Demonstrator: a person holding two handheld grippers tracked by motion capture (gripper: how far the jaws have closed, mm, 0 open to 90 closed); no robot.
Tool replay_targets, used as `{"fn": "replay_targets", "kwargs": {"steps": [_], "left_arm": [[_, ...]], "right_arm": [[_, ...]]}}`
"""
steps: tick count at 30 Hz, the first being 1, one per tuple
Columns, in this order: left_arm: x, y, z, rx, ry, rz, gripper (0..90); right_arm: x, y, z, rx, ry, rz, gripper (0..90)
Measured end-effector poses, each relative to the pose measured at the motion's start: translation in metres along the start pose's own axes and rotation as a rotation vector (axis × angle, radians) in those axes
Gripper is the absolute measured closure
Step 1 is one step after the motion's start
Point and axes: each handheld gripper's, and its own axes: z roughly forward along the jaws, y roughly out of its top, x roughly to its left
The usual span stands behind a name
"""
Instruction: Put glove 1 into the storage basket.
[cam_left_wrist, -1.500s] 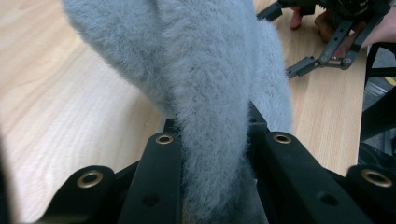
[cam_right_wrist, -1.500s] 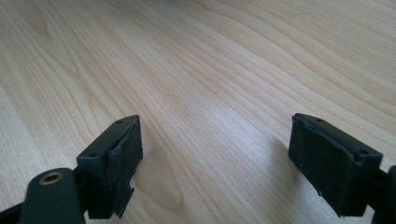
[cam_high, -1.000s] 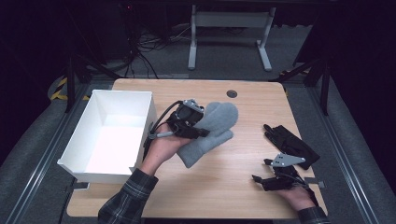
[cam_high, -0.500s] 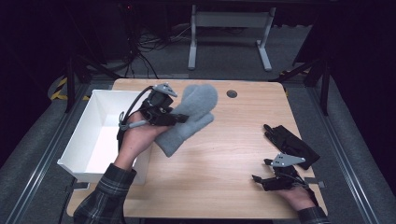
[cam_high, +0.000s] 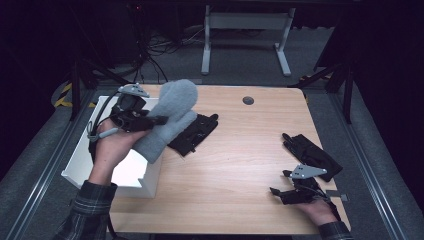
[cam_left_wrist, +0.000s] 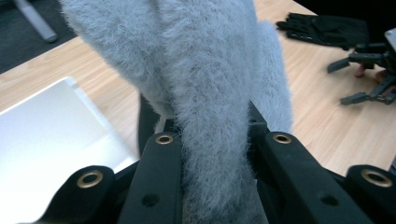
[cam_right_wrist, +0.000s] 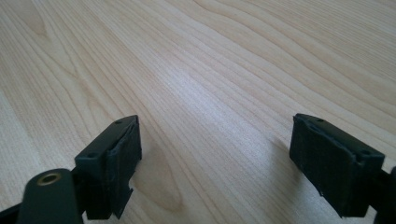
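A fluffy grey mitten (cam_high: 167, 117) hangs above the table's left part, over the right edge of the white box (cam_high: 95, 160). My left gripper (cam_high: 150, 121) is shut on its middle; in the left gripper view the grey mitten (cam_left_wrist: 210, 93) fills the gap between both black jaws. A black glove (cam_high: 194, 133) lies flat on the wood just right of the mitten. At the front right my right gripper (cam_high: 280, 186) rests low over the table, open, and in the right gripper view nothing lies between its fingers (cam_right_wrist: 112, 163).
A second black glove (cam_high: 312, 155) lies at the right, behind the right gripper, also seen as a black glove (cam_left_wrist: 327, 29) in the left gripper view. The wooden table (cam_high: 240, 165) has a grommet hole (cam_high: 248, 100) at the back. Metal stand legs rise beyond the table.
My left gripper has carried the grey mitten leftward and up, from mid-table to the box's edge, uncovering the black glove beneath. The right gripper has stayed put.
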Motion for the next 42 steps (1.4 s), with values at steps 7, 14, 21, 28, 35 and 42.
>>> {"fn": "replay_targets", "kwargs": {"steps": [7, 14, 21, 28, 35, 42], "left_arm": [[0.024, -0.024, -0.024, -0.029, 0.058, -0.075, 76.2], [0.042, -0.047, -0.028, -0.022, 0.094, -0.140, 76.2], [0.062, -0.076, -0.017, 0.001, 0.114, -0.225, 76.2], [0.076, -0.101, 0.006, 0.065, 0.104, -0.277, 76.1], [0.088, -0.123, 0.034, 0.129, 0.074, -0.322, 76.0], [0.099, -0.142, 0.060, 0.198, 0.066, -0.368, 75.3]], "right_arm": [[0.000, 0.000, 0.000, 0.001, -0.003, 0.002, 17.2], [0.000, 0.000, 0.000, 0.001, -0.003, 0.002, 17.1], [0.000, 0.000, 0.000, 0.002, -0.004, 0.002, 17.1], [0.000, 0.000, 0.000, 0.001, -0.005, 0.004, 17.0], [0.000, 0.000, 0.000, 0.001, -0.005, 0.004, 17.0], [0.000, 0.000, 0.000, 0.001, -0.006, 0.004, 17.0]]}}
